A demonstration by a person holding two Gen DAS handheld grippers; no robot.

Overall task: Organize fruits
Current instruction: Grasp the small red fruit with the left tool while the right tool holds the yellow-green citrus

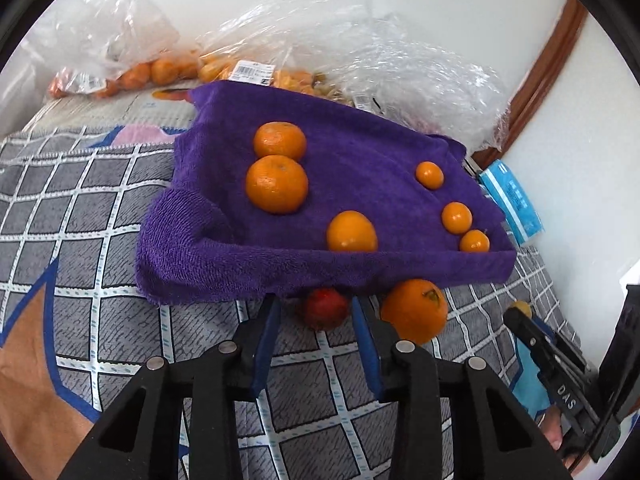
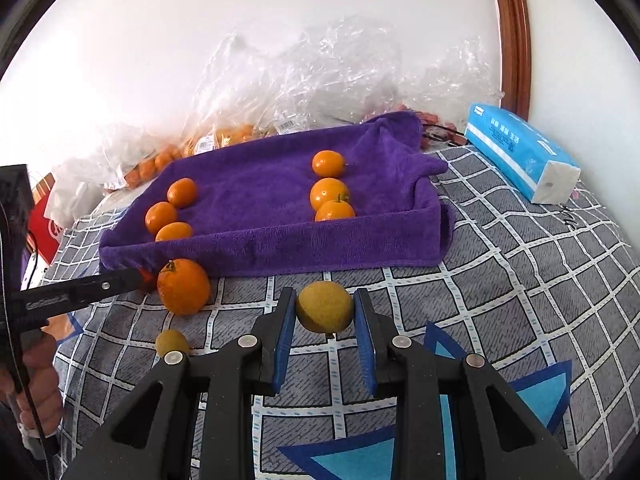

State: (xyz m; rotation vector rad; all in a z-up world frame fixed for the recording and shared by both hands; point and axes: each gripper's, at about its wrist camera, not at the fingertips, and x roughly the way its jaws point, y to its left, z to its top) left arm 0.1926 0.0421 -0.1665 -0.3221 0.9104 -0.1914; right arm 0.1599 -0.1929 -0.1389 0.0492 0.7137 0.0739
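Note:
A purple towel-covered tray (image 1: 360, 152) (image 2: 260, 184) holds several oranges in two groups: bigger ones (image 1: 276, 184) on its left, small ones (image 1: 456, 218) on its right. My left gripper (image 1: 316, 304) is open around a red fruit (image 1: 324, 308) lying on the blanket at the tray's front edge. A large orange (image 1: 414, 310) (image 2: 183, 286) lies beside it. My right gripper (image 2: 325, 300) is shut on a yellow fruit (image 2: 325, 307). A smaller yellow fruit (image 2: 172, 342) lies on the blanket at left.
The checked blanket (image 2: 520, 280) covers the bed. Clear plastic bags of oranges (image 1: 160, 68) lie behind the tray against the wall. A blue tissue pack (image 2: 520, 152) lies at the right. A brown wooden frame (image 2: 516, 32) stands at the back right.

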